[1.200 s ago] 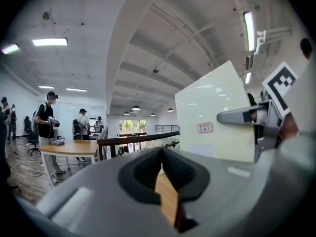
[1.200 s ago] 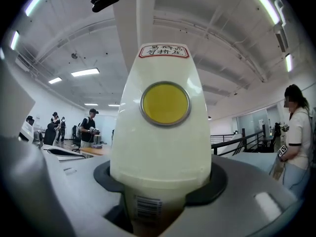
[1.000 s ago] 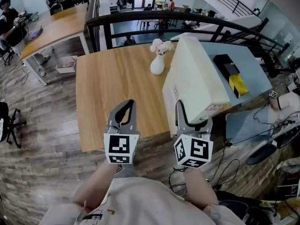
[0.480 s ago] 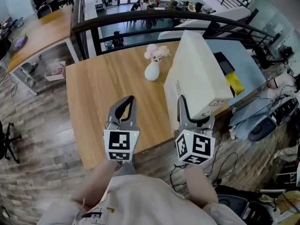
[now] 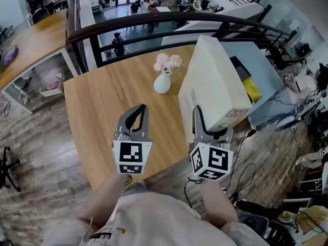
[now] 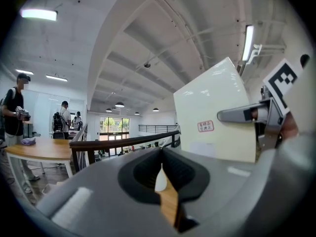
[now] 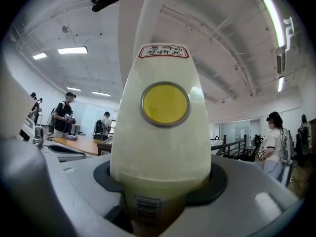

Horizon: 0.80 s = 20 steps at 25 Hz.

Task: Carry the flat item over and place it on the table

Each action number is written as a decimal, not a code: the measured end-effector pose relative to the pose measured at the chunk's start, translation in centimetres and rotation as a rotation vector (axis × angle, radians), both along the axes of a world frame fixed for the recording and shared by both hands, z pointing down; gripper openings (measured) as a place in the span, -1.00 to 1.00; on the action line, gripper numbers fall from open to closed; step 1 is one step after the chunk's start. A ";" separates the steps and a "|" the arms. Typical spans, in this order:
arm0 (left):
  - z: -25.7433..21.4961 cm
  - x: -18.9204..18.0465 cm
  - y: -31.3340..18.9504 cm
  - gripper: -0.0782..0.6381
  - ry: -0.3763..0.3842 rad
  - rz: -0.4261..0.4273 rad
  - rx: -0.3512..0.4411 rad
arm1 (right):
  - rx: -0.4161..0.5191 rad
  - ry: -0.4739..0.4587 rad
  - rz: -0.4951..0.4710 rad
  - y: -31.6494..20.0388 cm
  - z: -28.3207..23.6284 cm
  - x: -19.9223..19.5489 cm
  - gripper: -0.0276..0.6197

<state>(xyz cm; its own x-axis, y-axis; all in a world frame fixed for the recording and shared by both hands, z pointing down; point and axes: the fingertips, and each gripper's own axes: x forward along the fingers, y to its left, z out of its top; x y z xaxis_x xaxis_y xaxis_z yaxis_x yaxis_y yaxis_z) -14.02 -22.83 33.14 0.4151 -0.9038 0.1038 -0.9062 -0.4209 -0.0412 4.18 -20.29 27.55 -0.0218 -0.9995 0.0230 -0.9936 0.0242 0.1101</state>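
Observation:
A flat cream-white box (image 5: pixel 215 86) stands on edge, tilted, over the right end of the wooden table (image 5: pixel 113 106). My right gripper (image 5: pixel 209 126) is shut on its near edge. In the right gripper view the box's narrow edge (image 7: pixel 165 132), with a round yellow sticker and a barcode, fills the gap between the jaws. My left gripper (image 5: pixel 135 118) hovers over the table's near edge, shut on nothing. From the left gripper view the box (image 6: pixel 217 112) shows at the right, with the right gripper's finger (image 6: pixel 242 115) lying against it.
A white vase with pink flowers (image 5: pixel 163 80) stands on the table just left of the box. A black railing (image 5: pixel 154 23) runs behind the table. To the right is a grey-blue desk (image 5: pixel 264 60) bearing black and yellow items. Cables lie on the floor at right. People stand far off.
The table, vase and railing have slid left and nearer in the head view. Both grippers and the box keep the same pose relative to each other.

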 end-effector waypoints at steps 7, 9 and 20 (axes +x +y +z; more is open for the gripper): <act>0.1 -0.2 -2.3 -0.77 0.017 0.012 -0.014 | -0.019 -0.007 0.022 -2.9 1.4 0.3 0.00; 0.2 0.2 -2.9 -0.77 0.012 0.006 -0.009 | -0.027 -0.009 0.022 -3.6 2.0 0.8 0.00; 2.4 4.3 -6.0 -0.77 -0.042 -0.001 -0.020 | -0.059 -0.055 0.016 -6.6 5.3 5.1 0.00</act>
